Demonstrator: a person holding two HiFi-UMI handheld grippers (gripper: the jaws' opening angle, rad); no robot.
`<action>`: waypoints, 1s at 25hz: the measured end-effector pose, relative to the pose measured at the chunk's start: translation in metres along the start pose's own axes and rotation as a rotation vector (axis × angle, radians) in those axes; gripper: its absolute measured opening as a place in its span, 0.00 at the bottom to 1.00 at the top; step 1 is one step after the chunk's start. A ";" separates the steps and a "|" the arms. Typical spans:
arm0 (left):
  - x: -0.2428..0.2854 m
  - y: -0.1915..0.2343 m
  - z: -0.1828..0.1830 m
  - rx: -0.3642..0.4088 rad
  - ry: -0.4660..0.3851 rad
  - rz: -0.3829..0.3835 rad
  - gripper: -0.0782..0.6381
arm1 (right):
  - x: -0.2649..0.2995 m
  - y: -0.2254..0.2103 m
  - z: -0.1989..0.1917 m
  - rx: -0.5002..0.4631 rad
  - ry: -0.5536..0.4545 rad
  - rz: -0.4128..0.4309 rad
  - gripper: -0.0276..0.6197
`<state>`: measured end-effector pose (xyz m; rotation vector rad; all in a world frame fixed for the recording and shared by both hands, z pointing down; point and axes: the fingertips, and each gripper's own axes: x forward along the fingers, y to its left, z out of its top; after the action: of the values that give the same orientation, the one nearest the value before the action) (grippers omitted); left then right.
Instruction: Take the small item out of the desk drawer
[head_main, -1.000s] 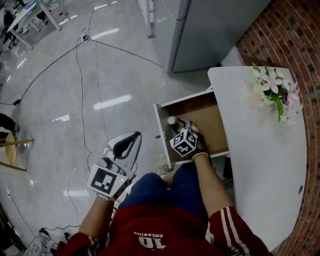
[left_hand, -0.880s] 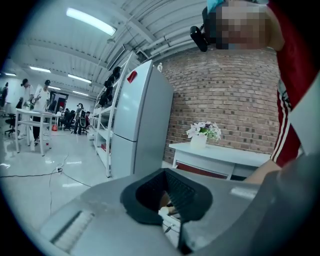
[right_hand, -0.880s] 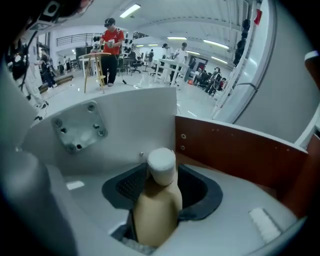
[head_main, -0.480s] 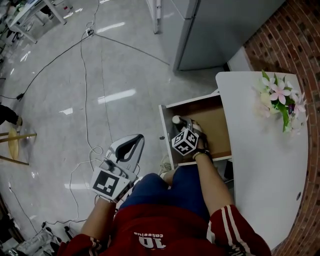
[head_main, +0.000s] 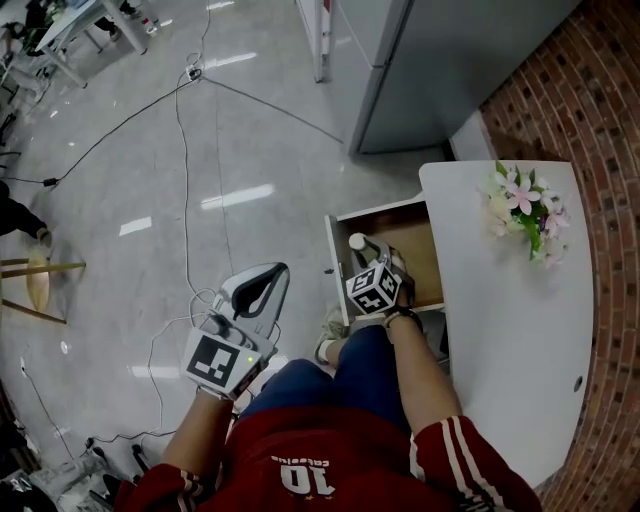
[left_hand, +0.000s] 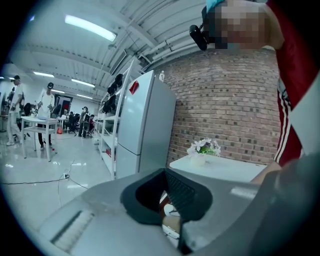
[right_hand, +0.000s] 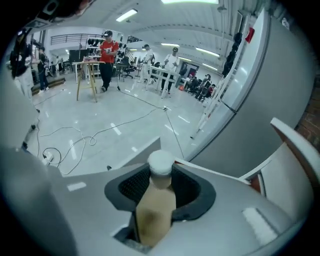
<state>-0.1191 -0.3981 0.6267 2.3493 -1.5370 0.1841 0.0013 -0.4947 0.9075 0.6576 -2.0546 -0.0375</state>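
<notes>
Small tan bottle (right_hand: 156, 200) with a white cap (right_hand: 161, 162), upright in the right tongs (right_hand: 161, 175), at the front corner of the open drawer (head_main: 385, 212) under the white surface (head_main: 510, 330). Just closed in and now clamped on the bottle's body below the neck, cap poking out past the tips. Hard to tell whether lifted fully clear of the drawer wall.

Left tongs (head_main: 262, 290) off to the side over the floor, tips together, nothing between them.

Probably light, rigid plastic with smooth walls, so liable to slip or swivel in a loose pinch. Best taken as gripped now: mid-body, at the widest part, never by the narrow neck or cap. Likely stiff enough for a firm squeeze. Contents unknown, so better kept upright.
</notes>
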 end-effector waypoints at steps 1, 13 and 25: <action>-0.006 -0.002 0.011 -0.004 -0.008 0.001 0.11 | -0.011 0.000 0.009 0.001 -0.007 -0.002 0.26; -0.100 -0.043 0.149 0.027 -0.102 0.015 0.11 | -0.189 -0.006 0.129 -0.041 -0.124 -0.053 0.26; -0.225 -0.086 0.195 0.148 -0.233 0.013 0.11 | -0.378 0.055 0.202 -0.022 -0.350 -0.098 0.26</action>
<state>-0.1465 -0.2378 0.3627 2.5526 -1.6971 0.0284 -0.0300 -0.3175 0.5149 0.7818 -2.3504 -0.2469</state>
